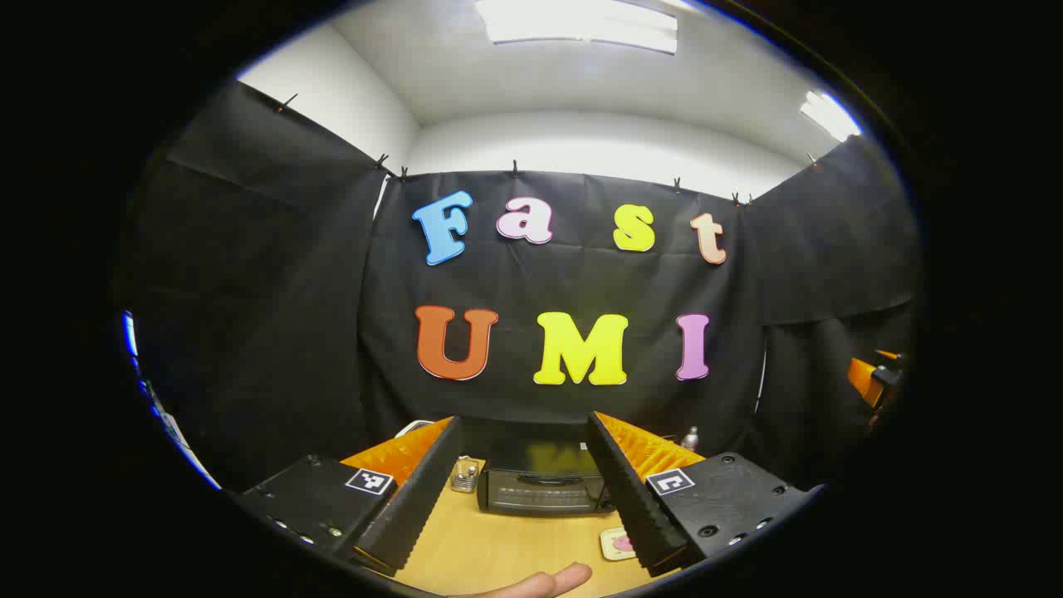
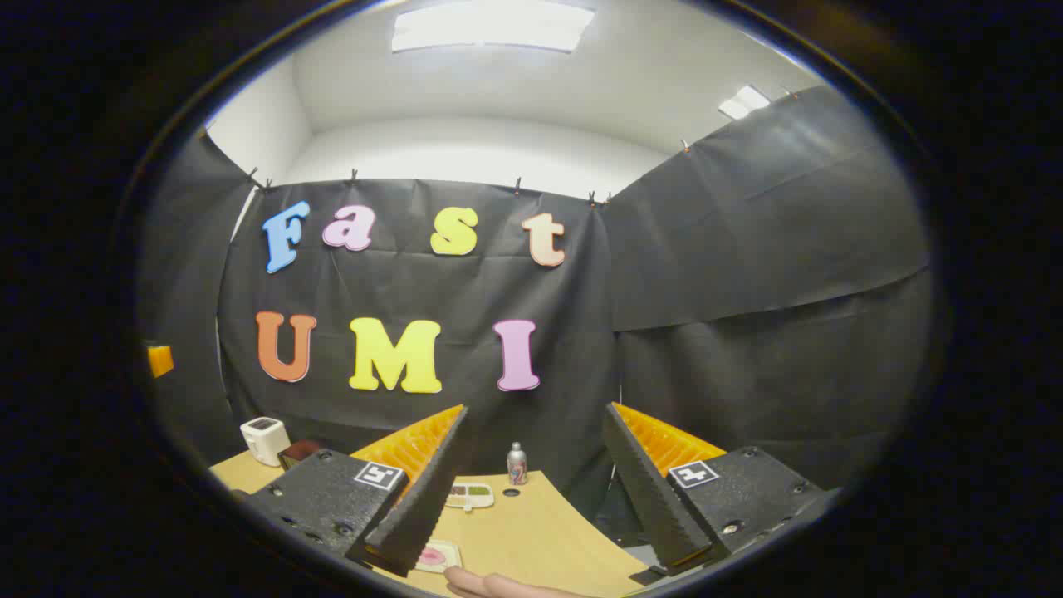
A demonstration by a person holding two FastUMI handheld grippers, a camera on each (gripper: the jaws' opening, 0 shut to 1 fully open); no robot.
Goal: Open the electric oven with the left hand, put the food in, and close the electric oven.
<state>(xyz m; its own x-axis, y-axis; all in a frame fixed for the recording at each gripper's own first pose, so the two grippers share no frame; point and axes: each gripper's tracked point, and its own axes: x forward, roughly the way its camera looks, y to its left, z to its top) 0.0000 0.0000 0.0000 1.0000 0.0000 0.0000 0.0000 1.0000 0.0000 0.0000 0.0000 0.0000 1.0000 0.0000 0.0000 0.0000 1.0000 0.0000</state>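
A black electric oven [image 1: 544,486] stands at the back of the wooden table [image 1: 498,548] with its door closed, seen between the fingers of my left gripper [image 1: 523,498]. That gripper is open, held well above and short of the oven. A small plate with pink food [image 1: 616,544] lies to the right in front of the oven; the same plate [image 2: 438,556] sits by the left finger of my right gripper [image 2: 540,507]. The right gripper is open too, with nothing in it, high over the table's right end.
A small glass jar [image 1: 465,476] stands left of the oven, and a small bottle [image 2: 516,463] at the table's back edge. A white appliance [image 2: 264,439] sits at the far left. A palette-like tray [image 2: 469,496] lies mid-table. A fingertip [image 1: 548,581] shows at the bottom.
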